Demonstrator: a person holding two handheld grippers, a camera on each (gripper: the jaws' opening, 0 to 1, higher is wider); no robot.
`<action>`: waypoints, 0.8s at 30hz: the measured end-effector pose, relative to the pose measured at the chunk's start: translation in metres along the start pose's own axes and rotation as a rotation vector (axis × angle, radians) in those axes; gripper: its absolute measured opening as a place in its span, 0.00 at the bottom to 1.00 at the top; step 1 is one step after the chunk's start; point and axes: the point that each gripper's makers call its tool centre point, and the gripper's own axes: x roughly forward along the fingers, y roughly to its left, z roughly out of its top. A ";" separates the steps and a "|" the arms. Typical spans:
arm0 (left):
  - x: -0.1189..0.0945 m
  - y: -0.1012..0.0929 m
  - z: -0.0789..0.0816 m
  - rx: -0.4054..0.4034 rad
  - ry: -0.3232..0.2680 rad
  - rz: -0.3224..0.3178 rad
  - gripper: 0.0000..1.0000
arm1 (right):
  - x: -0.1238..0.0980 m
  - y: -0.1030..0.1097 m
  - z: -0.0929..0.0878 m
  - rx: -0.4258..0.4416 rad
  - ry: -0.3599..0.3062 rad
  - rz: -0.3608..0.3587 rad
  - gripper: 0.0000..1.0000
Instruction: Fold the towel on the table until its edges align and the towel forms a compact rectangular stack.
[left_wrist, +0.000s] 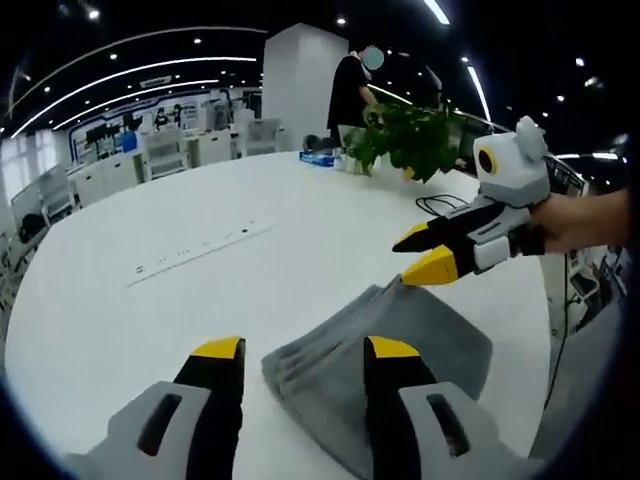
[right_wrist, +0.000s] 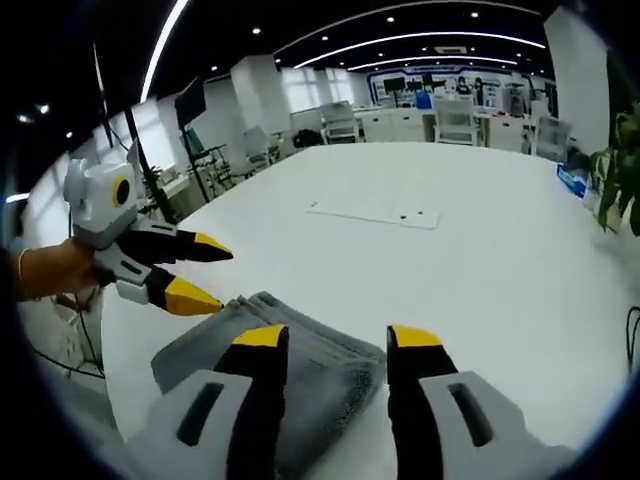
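Left gripper view, left to right: a long flat white strip (left_wrist: 200, 247) set in the white table (left_wrist: 120, 330); the left gripper (left_wrist: 304, 349) with jaws apart, poised above the near end of the grey towel (left_wrist: 400, 335); the right gripper (left_wrist: 430, 252) entering from the right, its yellow tips apart, the lower one at or just above the towel's far corner (contact cannot be told). A potted plant (left_wrist: 405, 138) stands at the far edge.

Right gripper view, left to right: the left gripper (right_wrist: 205, 272), jaws parted, just beside the towel's (right_wrist: 320, 365) corner; the right gripper (right_wrist: 337, 340), jaws apart, holding nothing.

The towel lies near the table's edge, already folded in layers with stacked edges showing. Judged step: final check or squaring-up. The next move likely calls for nudging any stray edge flush, then lifting clear.
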 end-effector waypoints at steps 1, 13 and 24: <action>-0.003 -0.002 0.000 0.009 0.002 0.000 0.53 | -0.002 0.002 -0.002 -0.004 0.007 0.005 0.46; -0.041 -0.028 0.009 0.029 -0.086 -0.031 0.66 | -0.037 0.019 -0.002 -0.035 -0.048 0.042 0.65; -0.077 -0.047 -0.002 0.038 -0.125 -0.003 0.71 | -0.065 0.043 -0.024 -0.053 -0.056 0.090 0.74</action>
